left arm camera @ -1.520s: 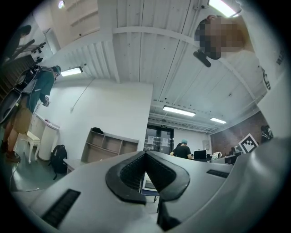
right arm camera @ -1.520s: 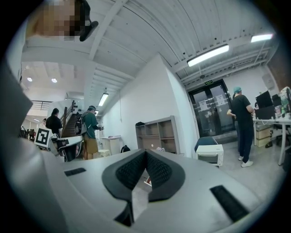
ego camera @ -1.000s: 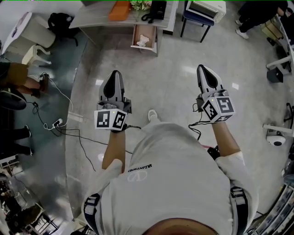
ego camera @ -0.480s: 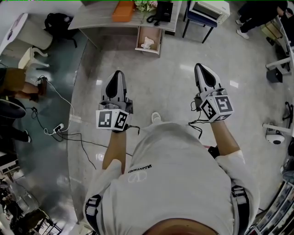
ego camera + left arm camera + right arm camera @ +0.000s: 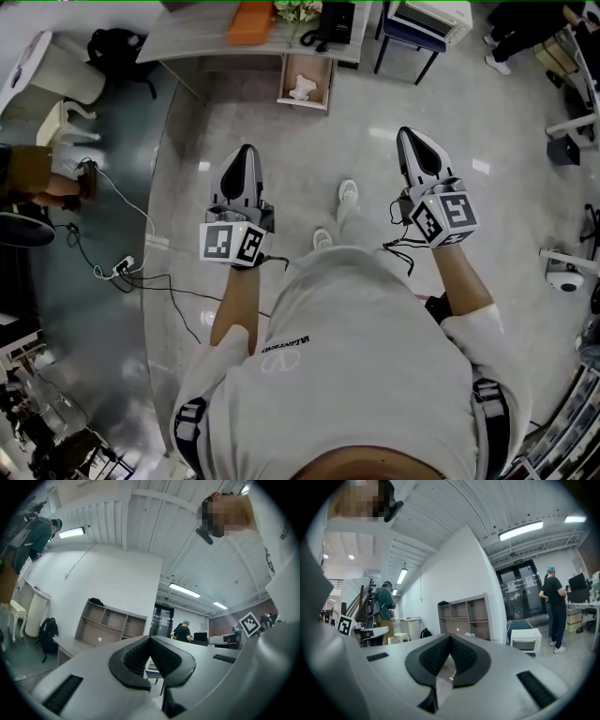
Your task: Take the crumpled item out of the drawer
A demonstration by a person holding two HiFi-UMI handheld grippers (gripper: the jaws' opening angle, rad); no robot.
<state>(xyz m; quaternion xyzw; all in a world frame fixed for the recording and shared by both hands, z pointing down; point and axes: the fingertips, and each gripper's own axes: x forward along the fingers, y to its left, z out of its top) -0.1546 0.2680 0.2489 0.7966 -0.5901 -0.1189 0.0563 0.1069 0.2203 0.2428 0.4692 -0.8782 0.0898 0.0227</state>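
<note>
Left gripper point(image 5: 246, 153) and right gripper point(image 5: 410, 137), both closed on nothing, point toward the open drawer point(image 5: 285, 84) under the tabletop point(image 5: 197, 33) at top centre, where the white crumpled item point(image 5: 301, 89) lies well out of reach, likely carried so for the walk-up.

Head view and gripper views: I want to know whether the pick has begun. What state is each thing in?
Drawer: open, pulled out of the desk.
Crumpled white item: lying inside the drawer, untouched.
Left gripper: jaws shut, empty, well short of the drawer.
Right gripper: jaws shut, empty, well short of the drawer.
Toaster oven: door closed.
</note>
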